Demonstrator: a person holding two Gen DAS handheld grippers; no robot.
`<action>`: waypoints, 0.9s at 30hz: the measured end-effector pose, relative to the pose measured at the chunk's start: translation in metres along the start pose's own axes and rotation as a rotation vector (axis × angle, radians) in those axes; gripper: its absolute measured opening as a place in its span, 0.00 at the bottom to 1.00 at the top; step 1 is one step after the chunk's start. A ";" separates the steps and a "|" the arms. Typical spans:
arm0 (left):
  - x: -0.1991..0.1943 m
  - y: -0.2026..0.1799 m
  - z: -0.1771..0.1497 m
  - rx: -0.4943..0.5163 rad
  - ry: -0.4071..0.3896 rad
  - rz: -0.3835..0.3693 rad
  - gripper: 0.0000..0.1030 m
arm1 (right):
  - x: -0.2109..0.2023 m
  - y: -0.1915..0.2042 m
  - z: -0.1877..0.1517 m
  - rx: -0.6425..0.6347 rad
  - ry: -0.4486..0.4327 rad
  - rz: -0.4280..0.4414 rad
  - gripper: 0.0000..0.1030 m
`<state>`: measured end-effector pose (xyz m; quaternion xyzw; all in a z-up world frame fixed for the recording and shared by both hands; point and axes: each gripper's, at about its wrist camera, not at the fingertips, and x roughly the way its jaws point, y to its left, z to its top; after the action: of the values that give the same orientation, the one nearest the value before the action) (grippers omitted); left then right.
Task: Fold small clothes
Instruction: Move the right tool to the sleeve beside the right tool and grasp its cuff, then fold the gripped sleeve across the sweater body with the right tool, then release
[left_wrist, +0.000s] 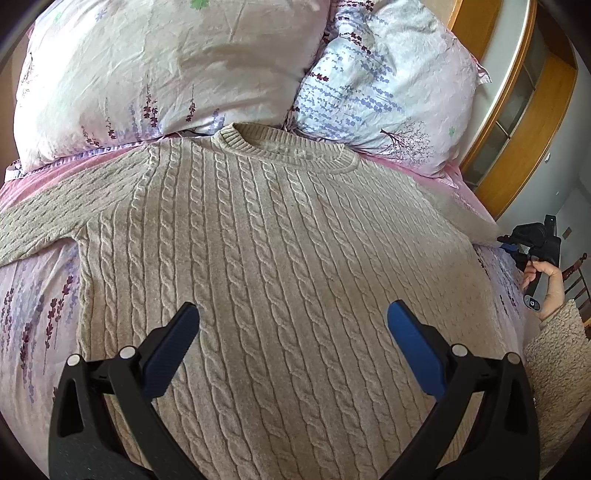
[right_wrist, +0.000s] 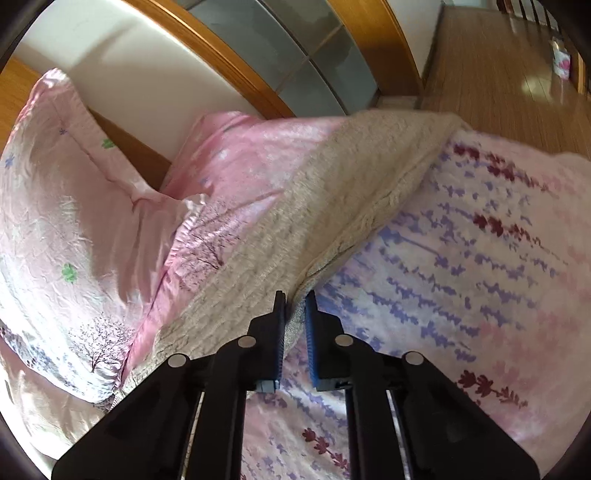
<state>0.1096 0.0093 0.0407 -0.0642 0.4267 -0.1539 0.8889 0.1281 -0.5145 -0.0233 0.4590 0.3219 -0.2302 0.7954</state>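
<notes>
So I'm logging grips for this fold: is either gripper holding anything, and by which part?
The right gripper pinches the sweater at its sleeve's edge; the left gripper hangs open, holding nothing.

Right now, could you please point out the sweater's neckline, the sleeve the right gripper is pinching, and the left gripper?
sweater neckline (left_wrist: 284, 146), left wrist view, on the ribbed collar band.
sleeve (right_wrist: 369, 177), right wrist view, mid-length on the knit.
left gripper (left_wrist: 293, 314), left wrist view, midway between its open fingertips.

Sweater (left_wrist: 280, 236): beige cable-knit, flat on the bed (left_wrist: 37, 280), collar touching 2 pillows (left_wrist: 155, 66).
Left gripper (left_wrist: 293, 314): jaws wide apart above it.
</notes>
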 end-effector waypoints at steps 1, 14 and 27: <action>0.000 0.002 0.000 -0.005 -0.003 -0.002 0.98 | -0.006 0.007 0.001 -0.030 -0.026 0.006 0.10; -0.009 0.015 0.006 -0.053 -0.052 -0.014 0.98 | -0.057 0.168 -0.107 -0.574 0.064 0.431 0.10; -0.009 0.026 0.014 -0.052 -0.046 -0.044 0.98 | 0.013 0.174 -0.184 -0.565 0.388 0.356 0.28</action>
<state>0.1209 0.0361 0.0498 -0.1000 0.4085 -0.1608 0.8929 0.1965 -0.2720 0.0007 0.3057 0.4323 0.1005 0.8424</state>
